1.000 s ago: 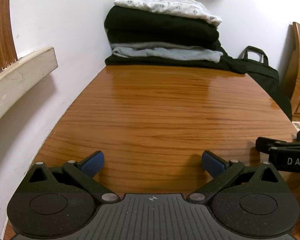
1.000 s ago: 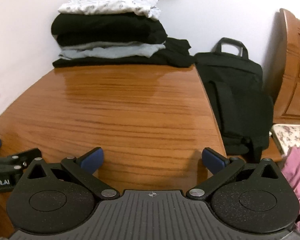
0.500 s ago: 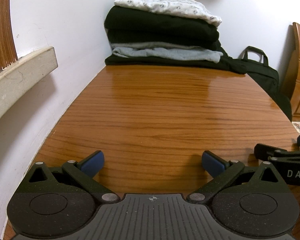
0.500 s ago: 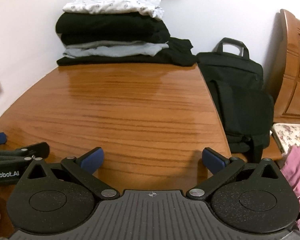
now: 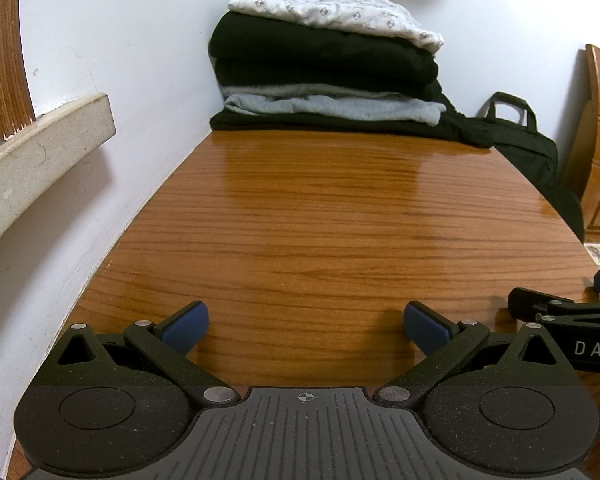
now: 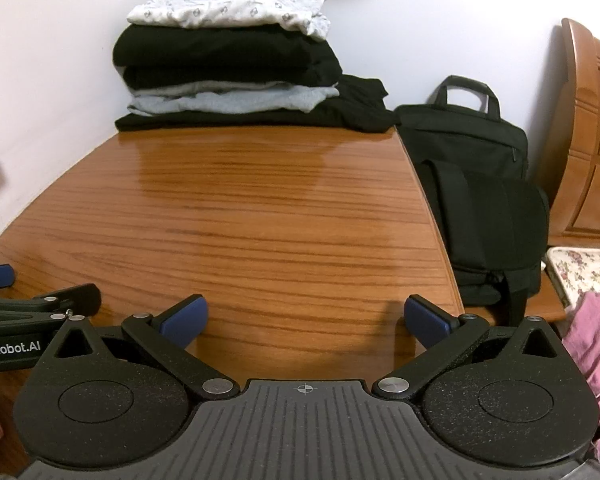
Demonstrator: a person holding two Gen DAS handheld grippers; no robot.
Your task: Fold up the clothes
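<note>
A stack of folded clothes (image 5: 324, 68) sits at the far end of the wooden table (image 5: 320, 220), against the wall corner: a white patterned piece on top, black ones, a grey one, and a black one at the bottom. It also shows in the right wrist view (image 6: 228, 64). My left gripper (image 5: 306, 326) is open and empty, low over the near table edge. My right gripper (image 6: 306, 322) is open and empty, beside it to the right. Each gripper shows at the edge of the other's view.
A white wall runs along the table's left side, with a beige ledge (image 5: 40, 156). A black bag (image 6: 480, 192) stands off the table's right edge, by a wooden headboard (image 6: 592, 140). Floral bedding (image 6: 584, 272) and pink cloth (image 6: 596, 344) lie at the right.
The right gripper has shifted a little to the right, so the stack sits further right in its view. The left gripper has hardly moved.
</note>
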